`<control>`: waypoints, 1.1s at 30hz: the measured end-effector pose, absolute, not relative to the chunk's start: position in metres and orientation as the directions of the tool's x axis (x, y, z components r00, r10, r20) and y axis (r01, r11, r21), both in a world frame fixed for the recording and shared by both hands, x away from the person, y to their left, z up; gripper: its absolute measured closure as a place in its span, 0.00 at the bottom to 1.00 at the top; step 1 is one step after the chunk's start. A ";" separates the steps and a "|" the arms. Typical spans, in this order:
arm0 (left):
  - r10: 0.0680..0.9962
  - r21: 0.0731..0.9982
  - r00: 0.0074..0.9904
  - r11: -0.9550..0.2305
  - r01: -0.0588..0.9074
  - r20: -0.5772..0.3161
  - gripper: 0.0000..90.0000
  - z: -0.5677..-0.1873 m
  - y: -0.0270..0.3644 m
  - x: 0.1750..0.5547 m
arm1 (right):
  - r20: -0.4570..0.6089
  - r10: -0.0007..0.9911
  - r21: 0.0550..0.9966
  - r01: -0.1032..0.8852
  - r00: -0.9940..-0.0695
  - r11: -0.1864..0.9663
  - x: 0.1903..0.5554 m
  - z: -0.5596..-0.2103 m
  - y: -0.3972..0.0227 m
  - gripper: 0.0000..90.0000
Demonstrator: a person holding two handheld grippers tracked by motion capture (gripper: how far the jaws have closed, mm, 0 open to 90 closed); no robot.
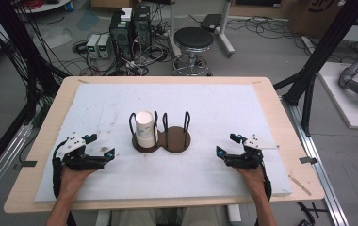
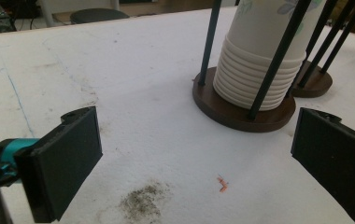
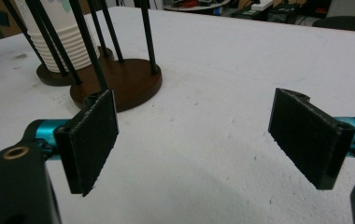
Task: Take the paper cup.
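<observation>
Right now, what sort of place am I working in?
Most likely a robotics lab or workshop: a padded table framed by black struts, computer towers with tangled cables on the concrete floor, and a rolling stool behind it.

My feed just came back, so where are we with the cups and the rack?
Nothing looks moved. The stack of paper cups sits in the left ring of the cup rack; its right ring holds nothing. Nothing is in hand: the left tool and right tool rest open on the white mat, either side of the rack, apart from it. Any reach, grip and move of a cup seems left to do.
</observation>
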State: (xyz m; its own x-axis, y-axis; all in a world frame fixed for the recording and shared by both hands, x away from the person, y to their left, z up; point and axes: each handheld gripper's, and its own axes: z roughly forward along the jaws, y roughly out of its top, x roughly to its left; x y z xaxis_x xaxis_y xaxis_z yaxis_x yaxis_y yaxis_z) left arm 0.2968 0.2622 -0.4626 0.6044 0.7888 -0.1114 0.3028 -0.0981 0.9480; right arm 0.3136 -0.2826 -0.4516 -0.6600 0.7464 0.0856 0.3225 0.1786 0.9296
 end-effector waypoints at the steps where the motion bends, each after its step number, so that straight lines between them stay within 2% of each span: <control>1: 0.790 0.948 0.601 -0.089 0.307 -0.121 0.02 -0.462 0.263 0.297 | 0.081 0.746 0.931 0.317 -0.660 0.179 0.313 -0.452 -0.283 0.18; 10: 0.780 0.952 0.615 -0.087 0.295 -0.119 0.02 -0.435 0.270 0.303 | 0.089 0.743 0.928 0.325 -0.663 0.179 0.314 -0.452 -0.283 0.18; 24: 0.709 0.967 0.704 -0.146 0.207 -0.044 0.02 -0.369 0.271 0.323 | 0.089 0.742 0.928 0.325 -0.665 0.180 0.314 -0.452 -0.282 0.18; 28: 0.675 0.965 0.737 -0.161 0.206 -0.045 0.02 -0.359 0.268 0.330 | 0.088 0.741 0.928 0.326 -0.665 0.182 0.314 -0.451 -0.282 0.18; 33: 0.598 0.952 0.802 -0.234 0.198 -0.020 0.02 -0.344 0.251 0.347 | 0.087 0.741 0.927 0.326 -0.666 0.184 0.314 -0.451 -0.282 0.18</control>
State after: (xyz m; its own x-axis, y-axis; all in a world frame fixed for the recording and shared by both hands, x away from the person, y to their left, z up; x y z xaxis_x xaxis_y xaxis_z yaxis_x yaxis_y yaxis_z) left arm 0.3473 0.2510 -0.3443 0.8015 0.5977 -0.0199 0.1982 -0.2342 0.9518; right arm 0.3140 -0.2823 -0.4515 -0.6660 0.7408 0.0871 0.3258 0.1838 0.9274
